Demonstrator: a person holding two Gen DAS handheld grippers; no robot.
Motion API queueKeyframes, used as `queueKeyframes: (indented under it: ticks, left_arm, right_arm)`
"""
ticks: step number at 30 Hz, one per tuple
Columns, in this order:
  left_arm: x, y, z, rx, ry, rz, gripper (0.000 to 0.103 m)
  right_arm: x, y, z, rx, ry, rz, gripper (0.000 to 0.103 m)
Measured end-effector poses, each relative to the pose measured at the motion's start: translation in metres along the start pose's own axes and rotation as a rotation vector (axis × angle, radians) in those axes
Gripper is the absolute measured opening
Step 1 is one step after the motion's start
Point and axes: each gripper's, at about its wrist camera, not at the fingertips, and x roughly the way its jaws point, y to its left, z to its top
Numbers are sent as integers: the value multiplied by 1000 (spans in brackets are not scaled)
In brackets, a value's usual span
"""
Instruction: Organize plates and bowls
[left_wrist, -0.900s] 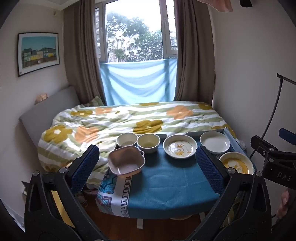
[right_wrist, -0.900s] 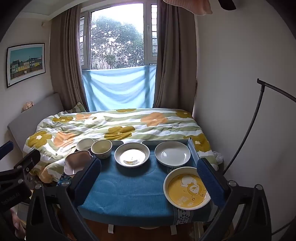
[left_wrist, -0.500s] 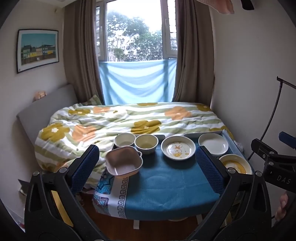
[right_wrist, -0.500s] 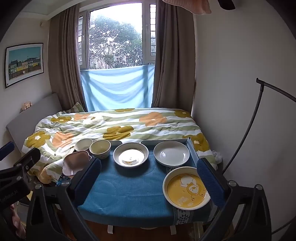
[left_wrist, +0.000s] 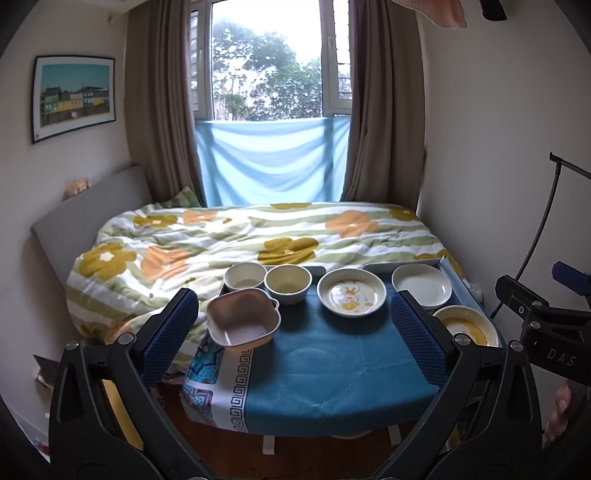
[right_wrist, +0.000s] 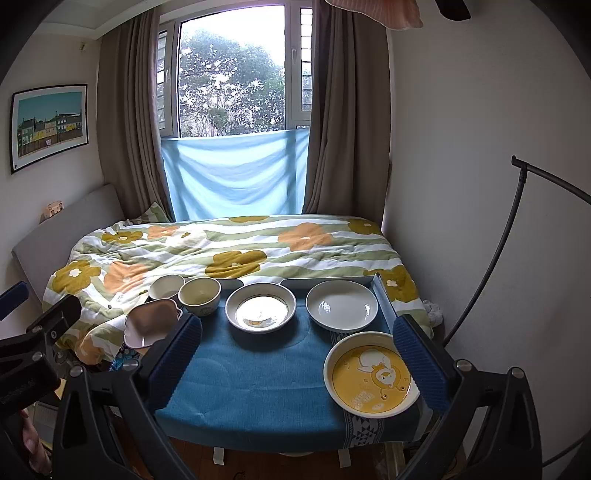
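A small table under a blue cloth (left_wrist: 325, 362) (right_wrist: 258, 376) carries the dishes. On its left are a pink square bowl (left_wrist: 242, 323) (right_wrist: 151, 323), a white bowl (left_wrist: 244, 277) (right_wrist: 166, 287) and a cream bowl (left_wrist: 288, 283) (right_wrist: 199, 295). A duck-print dish (left_wrist: 351, 297) (right_wrist: 260, 307) sits mid-back, a plain white plate (left_wrist: 422, 285) (right_wrist: 342, 305) back right, a yellow duck plate (left_wrist: 463, 328) (right_wrist: 371, 373) front right. My left gripper (left_wrist: 293, 336) and right gripper (right_wrist: 295, 363) hover open before the table's near edge, holding nothing.
A bed with a flowered quilt (left_wrist: 236, 236) lies right behind the table, under a window with brown curtains. A white wall and a black curved stand (right_wrist: 517, 236) close off the right side. Wooden floor (left_wrist: 321, 454) shows below the table's near edge.
Both grippers have drawn back a little from the table, so the dishes look smaller and more floor shows. Jaws stayed wide; no dish moved.
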Motion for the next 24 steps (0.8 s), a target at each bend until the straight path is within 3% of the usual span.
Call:
queueKeyframes:
  ticks: [24]
  left_arm:
    - [1, 2, 2, -2, 15, -27, 103]
  right_arm:
    - [5, 3, -7, 1, 6, -2, 103]
